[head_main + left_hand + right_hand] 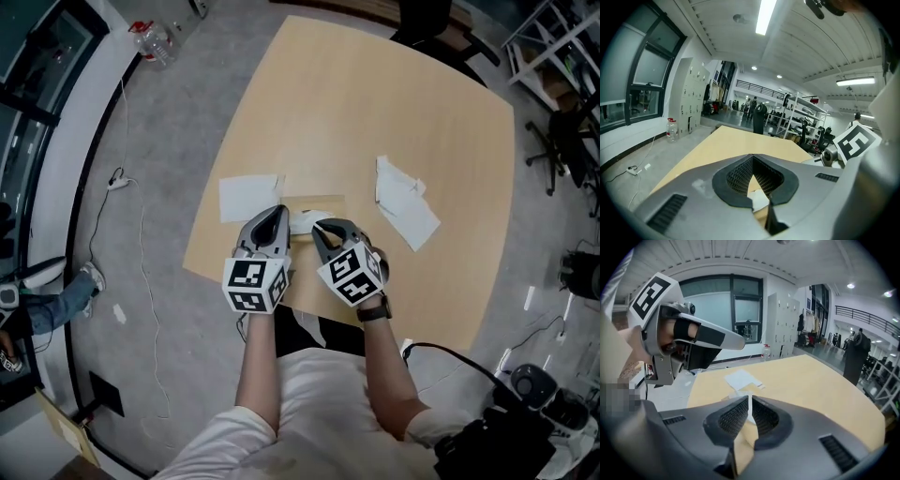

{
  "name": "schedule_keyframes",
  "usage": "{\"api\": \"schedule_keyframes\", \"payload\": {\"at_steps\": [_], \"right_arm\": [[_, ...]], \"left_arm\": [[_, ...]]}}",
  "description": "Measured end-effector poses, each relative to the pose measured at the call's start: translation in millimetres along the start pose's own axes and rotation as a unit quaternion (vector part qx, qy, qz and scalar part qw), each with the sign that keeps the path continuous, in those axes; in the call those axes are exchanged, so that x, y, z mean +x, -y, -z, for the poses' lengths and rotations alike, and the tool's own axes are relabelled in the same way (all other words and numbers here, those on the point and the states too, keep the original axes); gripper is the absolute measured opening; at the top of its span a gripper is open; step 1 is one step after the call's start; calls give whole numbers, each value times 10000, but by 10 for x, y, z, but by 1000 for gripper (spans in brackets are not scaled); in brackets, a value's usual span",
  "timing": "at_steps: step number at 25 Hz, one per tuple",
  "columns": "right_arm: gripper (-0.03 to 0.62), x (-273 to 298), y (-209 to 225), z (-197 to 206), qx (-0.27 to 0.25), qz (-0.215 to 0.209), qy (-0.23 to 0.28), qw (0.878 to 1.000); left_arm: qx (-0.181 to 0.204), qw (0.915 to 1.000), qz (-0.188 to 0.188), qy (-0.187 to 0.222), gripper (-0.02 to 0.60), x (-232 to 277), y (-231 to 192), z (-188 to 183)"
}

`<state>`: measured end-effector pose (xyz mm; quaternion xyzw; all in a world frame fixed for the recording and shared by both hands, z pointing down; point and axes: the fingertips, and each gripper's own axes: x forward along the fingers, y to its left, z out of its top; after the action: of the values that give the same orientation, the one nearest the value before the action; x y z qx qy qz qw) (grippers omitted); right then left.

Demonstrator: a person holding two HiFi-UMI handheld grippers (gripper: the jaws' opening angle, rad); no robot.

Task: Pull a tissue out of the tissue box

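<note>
**Right gripper pinches a tissue at the box**

A pale, wood-topped table (pixel 375 112) fills the head view, and both grippers work at its near edge, side by side.

The grey left gripper (pixel 275 217) points at the near left end of the box. Its own view shows its tips (pixel 752 158) meeting, with nothing visibly caught between them. A bit of white paper shows through the gap behind the tips.

The grey right gripper (pixel 322 228) sits just beside it, and its jaws (pixel 749 399) are closed on a thin fold of tissue.

The flat tan tissue box (pixel 323 203) lies just ahead of both grippers, near the middle of the table's near edge.

Two loose crumpled white sheets (pixel 403 204) lie to the right of the box, clear of it. A flat white sheet (pixel 247 197) lies to its left.

The white tissue (pixel 302 222) rises from the box's near side between the two grippers. It stands as a narrow upright strip (pixel 749 405) in the right gripper's pads.
</note>
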<state>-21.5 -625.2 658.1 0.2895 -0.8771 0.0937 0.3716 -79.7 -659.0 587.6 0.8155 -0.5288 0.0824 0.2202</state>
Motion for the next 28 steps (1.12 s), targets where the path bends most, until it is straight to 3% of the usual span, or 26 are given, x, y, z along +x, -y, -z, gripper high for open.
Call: {"api": "schedule_keyframes", "payload": {"at_steps": [11, 23, 28], "right_arm": [[81, 302, -154, 205, 99, 39, -309, 9995], [76, 464, -145, 345, 388, 482, -575, 9964], [17, 442, -122, 359, 436, 516, -573, 9961]], "left_arm": [[-233, 9995, 41, -207, 2, 10, -187, 268], [-416, 9986, 229, -245, 2, 8, -208, 353], [-403, 9987, 238, -218, 2, 19, -197, 306]]}}
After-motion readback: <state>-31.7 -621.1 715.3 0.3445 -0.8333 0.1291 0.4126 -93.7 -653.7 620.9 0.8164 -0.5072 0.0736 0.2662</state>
